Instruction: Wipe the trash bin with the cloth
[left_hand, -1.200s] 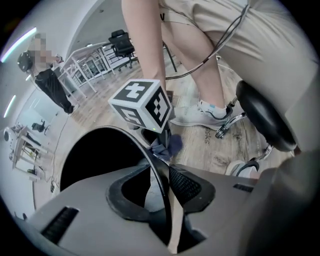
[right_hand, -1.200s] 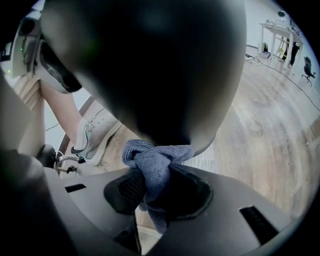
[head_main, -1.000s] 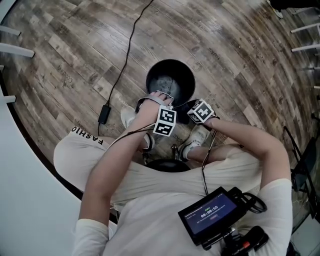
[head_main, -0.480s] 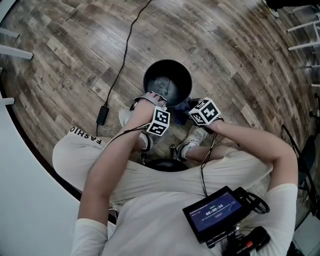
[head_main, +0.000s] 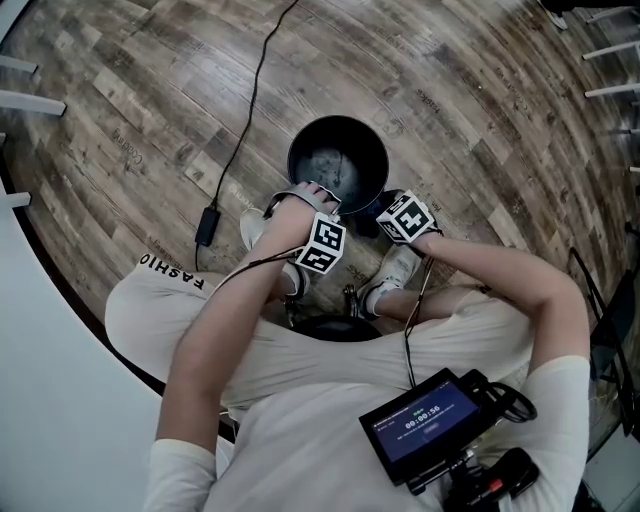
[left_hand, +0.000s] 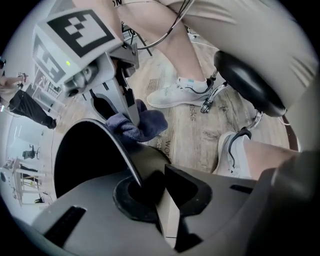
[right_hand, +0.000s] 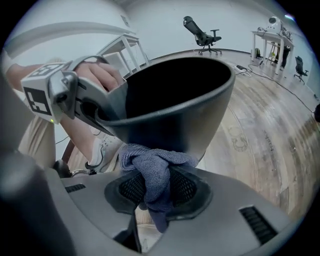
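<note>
Wood floor (head_main: 480, 120). Left gripper (left_hand: 150, 192) clamped on trash bin (head_main: 335, 165) rim, right gripper (right_hand: 152, 187) pinching cloth (right_hand: 155, 162); risk of rim slip under wiping pressure.

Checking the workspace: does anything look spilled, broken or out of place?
Nothing stands out. The left gripper grips the bin by its rim, the right gripper holds the cloth against its outer wall; nothing is spilled.

From my station I count one trash bin (head_main: 338, 165); one cloth (right_hand: 156, 172); two grippers, the left gripper (left_hand: 148, 187) and the right gripper (right_hand: 155, 186); two white shoes (left_hand: 177, 94); one stool seat (left_hand: 250, 82); one screen (head_main: 425, 430); one floor cable (head_main: 255, 90); one power adapter (head_main: 207, 228).
</note>
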